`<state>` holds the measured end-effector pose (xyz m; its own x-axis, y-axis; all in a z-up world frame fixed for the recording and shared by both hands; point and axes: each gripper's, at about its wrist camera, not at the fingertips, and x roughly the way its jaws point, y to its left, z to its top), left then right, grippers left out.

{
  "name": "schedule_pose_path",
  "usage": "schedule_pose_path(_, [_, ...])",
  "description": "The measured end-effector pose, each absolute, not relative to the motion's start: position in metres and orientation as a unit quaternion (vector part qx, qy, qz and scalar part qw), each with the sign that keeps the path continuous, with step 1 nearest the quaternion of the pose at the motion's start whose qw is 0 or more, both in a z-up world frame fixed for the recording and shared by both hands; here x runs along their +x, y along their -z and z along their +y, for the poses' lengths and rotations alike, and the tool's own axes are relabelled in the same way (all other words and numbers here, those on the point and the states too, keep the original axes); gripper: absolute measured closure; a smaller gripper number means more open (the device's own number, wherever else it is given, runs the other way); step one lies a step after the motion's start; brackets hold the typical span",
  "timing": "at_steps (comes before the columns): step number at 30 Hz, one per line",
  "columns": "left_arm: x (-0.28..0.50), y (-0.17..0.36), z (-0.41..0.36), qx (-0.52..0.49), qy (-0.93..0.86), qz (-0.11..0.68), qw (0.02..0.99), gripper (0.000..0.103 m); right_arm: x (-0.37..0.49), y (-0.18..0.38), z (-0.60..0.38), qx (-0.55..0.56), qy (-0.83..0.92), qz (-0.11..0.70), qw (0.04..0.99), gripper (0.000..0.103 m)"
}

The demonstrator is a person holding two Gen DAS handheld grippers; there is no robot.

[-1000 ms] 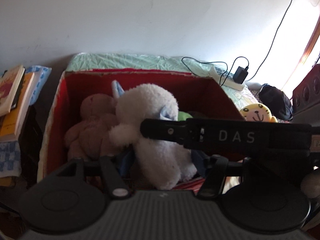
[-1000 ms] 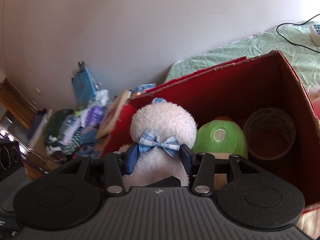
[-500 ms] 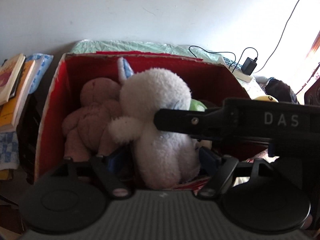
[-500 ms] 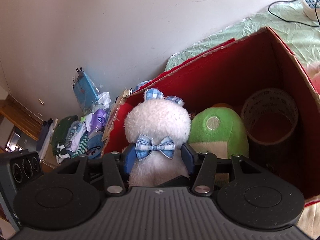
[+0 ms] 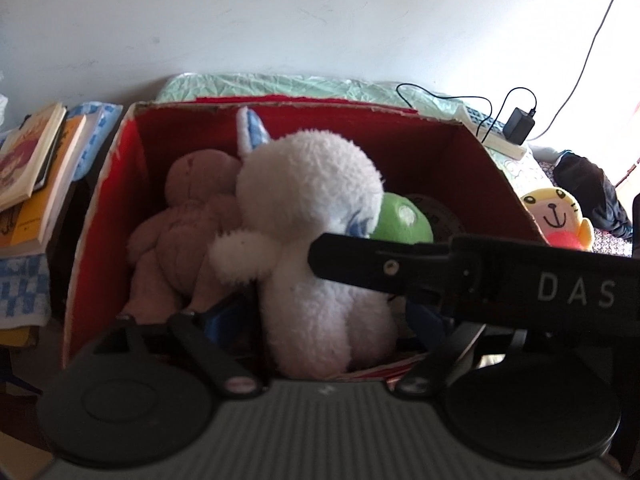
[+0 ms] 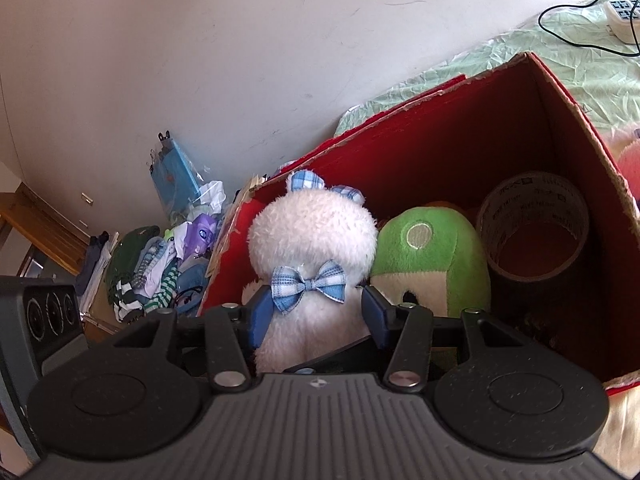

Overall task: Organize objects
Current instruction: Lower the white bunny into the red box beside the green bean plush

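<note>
Right hand-held gripper [image 5: 520, 280] (marked "DAS").

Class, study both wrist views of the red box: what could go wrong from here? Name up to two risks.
1. The right gripper pinches the white plush while the left gripper has just been opening around it; releasing may let it topple onto the brown plush.
2. The red box looks crowded, so the green plush or tape roll could get shoved.

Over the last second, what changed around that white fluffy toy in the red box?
The left gripper has just been opening, its jaws spreading wide of the white plush toy. The right gripper stays closed on the toy's body. The brown teddy, green plush, tape roll and red box stayed put.
</note>
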<state>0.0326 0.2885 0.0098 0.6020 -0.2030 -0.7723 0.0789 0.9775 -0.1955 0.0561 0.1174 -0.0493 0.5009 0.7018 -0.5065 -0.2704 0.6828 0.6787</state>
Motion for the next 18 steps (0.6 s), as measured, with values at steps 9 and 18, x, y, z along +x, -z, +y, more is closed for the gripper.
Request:
schedule_pose_path(9, [0.039,-0.008,0.283,-0.070,0.060,0.455,0.886,0.010,0.055,0.048,0.116,0.268,-0.297,0.403,0.823,0.051])
schedule_pose_path(18, [0.038,-0.007,0.275,-0.061,0.048,0.446,0.892,0.008,0.054,0.046,0.113,0.277,-0.290,0.400,0.824,0.051])
